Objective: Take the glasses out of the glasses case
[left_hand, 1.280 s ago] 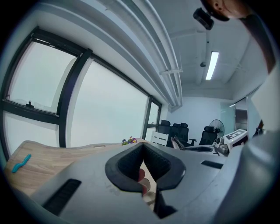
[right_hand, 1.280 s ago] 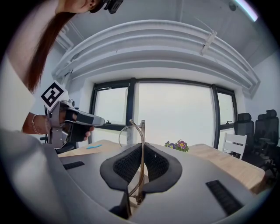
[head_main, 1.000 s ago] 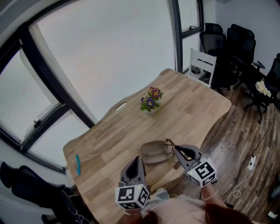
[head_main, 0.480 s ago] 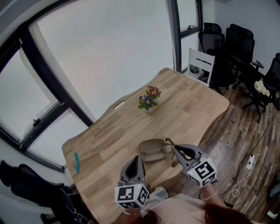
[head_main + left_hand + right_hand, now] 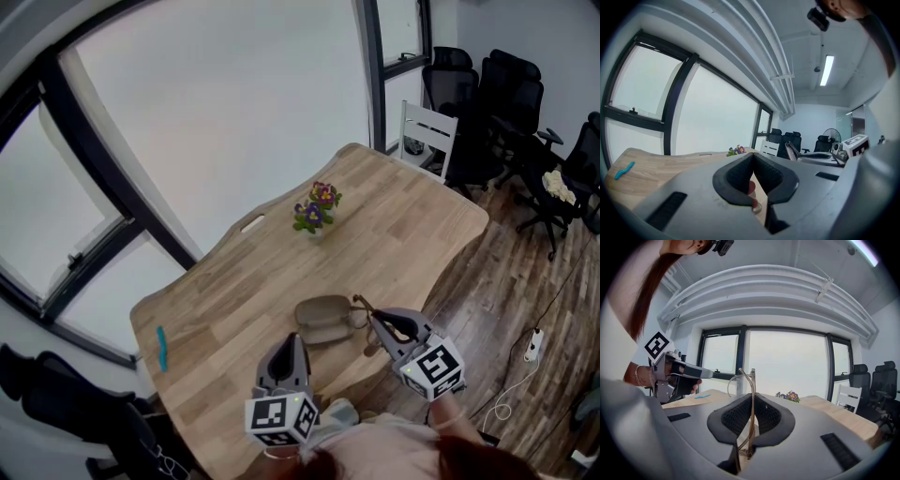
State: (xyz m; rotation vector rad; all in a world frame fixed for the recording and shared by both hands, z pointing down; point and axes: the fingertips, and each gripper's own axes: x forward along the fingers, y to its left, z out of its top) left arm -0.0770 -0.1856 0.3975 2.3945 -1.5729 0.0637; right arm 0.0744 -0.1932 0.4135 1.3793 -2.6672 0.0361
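One right gripper [image 5: 751, 401] — glasses [image 5: 752, 380] half-hidden

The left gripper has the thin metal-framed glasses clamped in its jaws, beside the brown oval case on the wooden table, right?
No, the right gripper has the thin metal-framed glasses clamped in its jaws, beside the brown oval case on the wooden table. The right gripper view shows it.

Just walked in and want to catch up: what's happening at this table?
A person works at a wooden table with a gripper in each hand. The right gripper is shut on a pair of thin-framed glasses, held up just beside the open glasses case that lies on the table. The left gripper is shut with nothing in it and hovers near the case, on the person's side.
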